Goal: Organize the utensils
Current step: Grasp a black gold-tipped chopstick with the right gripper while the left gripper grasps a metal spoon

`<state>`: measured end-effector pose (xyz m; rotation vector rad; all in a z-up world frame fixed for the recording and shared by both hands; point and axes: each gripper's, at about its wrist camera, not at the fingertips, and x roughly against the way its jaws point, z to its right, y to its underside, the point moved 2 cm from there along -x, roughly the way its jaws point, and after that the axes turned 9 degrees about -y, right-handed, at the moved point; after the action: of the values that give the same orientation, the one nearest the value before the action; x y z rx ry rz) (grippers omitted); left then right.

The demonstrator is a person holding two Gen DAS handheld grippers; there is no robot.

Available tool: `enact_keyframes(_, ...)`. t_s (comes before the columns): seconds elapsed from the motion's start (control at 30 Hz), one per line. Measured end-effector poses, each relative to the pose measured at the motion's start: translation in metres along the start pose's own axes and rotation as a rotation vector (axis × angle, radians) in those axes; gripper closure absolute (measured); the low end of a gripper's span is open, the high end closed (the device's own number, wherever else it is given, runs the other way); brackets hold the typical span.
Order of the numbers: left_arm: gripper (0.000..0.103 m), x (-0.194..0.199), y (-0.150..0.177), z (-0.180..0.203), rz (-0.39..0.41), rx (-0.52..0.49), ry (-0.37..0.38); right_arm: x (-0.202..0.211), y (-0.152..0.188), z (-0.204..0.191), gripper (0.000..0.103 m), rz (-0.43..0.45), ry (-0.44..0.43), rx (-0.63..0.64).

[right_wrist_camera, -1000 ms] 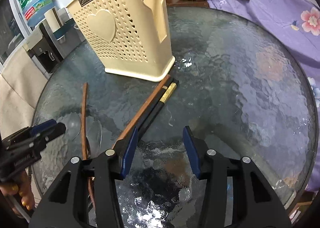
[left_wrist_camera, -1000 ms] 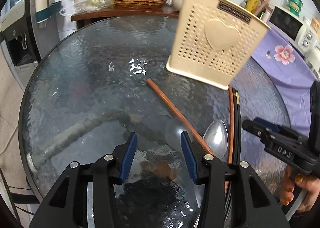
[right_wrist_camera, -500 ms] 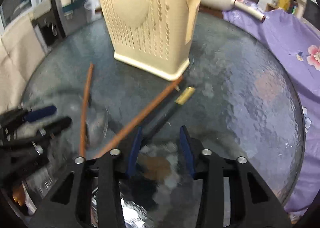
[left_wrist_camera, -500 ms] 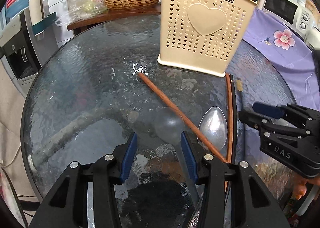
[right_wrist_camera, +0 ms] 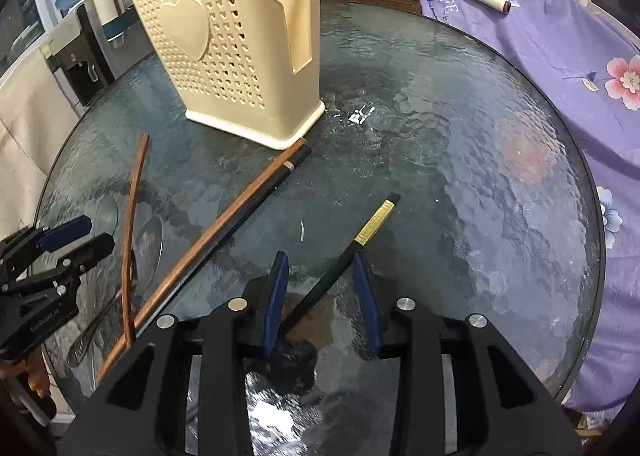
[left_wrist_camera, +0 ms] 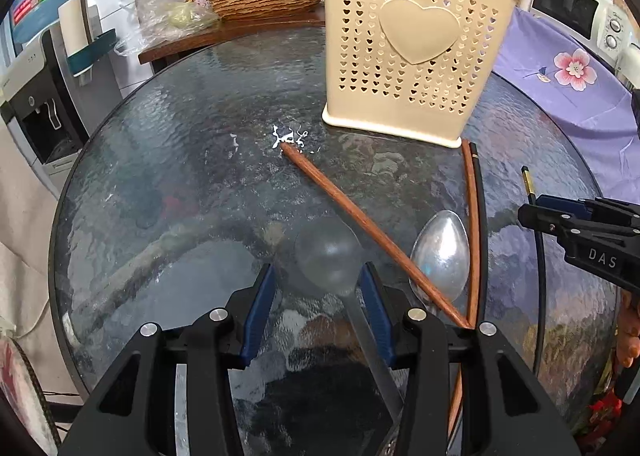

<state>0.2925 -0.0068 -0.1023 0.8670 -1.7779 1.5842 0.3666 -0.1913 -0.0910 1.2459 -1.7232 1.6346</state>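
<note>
Between my right gripper (right_wrist_camera: 320, 298) pads: black chopstick (right_wrist_camera: 340, 268), gold-banded end toward 1 o'clock, shaft on the glass table (right_wrist_camera: 460, 160).
Item: slim, stiff, light, lacquer-slick rod; it would roll on pebbled glass, so I'd pinch mid-shaft, square across. Right jaws have just been closing and flank it; I can't see the pads pressing, so I count it unclamped. Left gripper (left_wrist_camera: 318, 310) hangs apart, unclenched, over a dull steel spoon (left_wrist_camera: 328, 252), whose thin, flat neck is the best hold. Also loose: polished spoon (left_wrist_camera: 440, 252), brown wooden chopstick (left_wrist_camera: 360, 220), brown-and-black pair. Destination: perforated cream plastic holder (right_wrist_camera: 224, 56), 11 o'clock.
</note>
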Motion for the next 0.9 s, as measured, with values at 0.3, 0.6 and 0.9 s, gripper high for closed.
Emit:
enact_keyframes(0.3, 0.061, -0.005, -0.009, 0.014, 0.005, -0.034, -0.038, -0.011, -0.017, -0.014, 0.076, 0.003, -0.02, -0.024)
enact_keyframes(0.6, 0.067, -0.005, -0.01, 0.017, 0.001, -0.008, -0.03, -0.015, -0.03, -0.01, 0.081, -0.024, -0.032, -0.063)
enact_keyframes(0.9, 0.068, -0.004, -0.008, 0.012, 0.007, 0.006, -0.014, -0.02, -0.033, -0.015, 0.091, -0.01, 0.003, -0.05)
